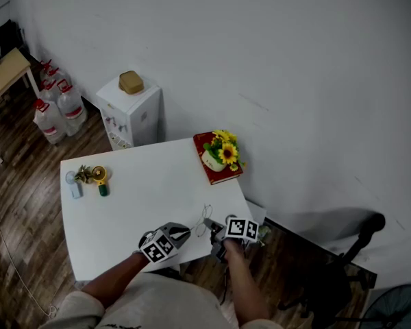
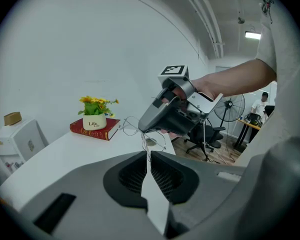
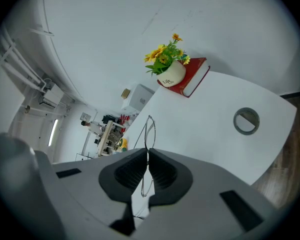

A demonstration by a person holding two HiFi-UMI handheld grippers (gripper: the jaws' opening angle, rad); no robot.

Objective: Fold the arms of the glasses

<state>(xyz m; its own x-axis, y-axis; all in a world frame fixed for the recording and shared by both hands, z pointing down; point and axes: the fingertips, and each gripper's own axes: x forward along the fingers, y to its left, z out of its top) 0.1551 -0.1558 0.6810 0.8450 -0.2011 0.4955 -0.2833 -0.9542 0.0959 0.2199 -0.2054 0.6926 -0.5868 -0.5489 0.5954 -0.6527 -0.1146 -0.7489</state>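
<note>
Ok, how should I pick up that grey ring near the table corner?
Probably from straight above: the ring lies flat on the table, so put one jaw in its hole and one outside, pinching the wall.

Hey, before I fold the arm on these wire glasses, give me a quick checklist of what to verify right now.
1. The right gripper is shut on the thin wire-framed glasses: ok.
2. The left gripper is shut on a wire of the glasses: ok.
3. The glasses are over the white table, near its front edge: ok.
4. The red book with potted yellow flowers is well away from both grippers: ok.
5. Which arm the left gripper pinches, and whether either arm is folded: cannot tell.
</note>
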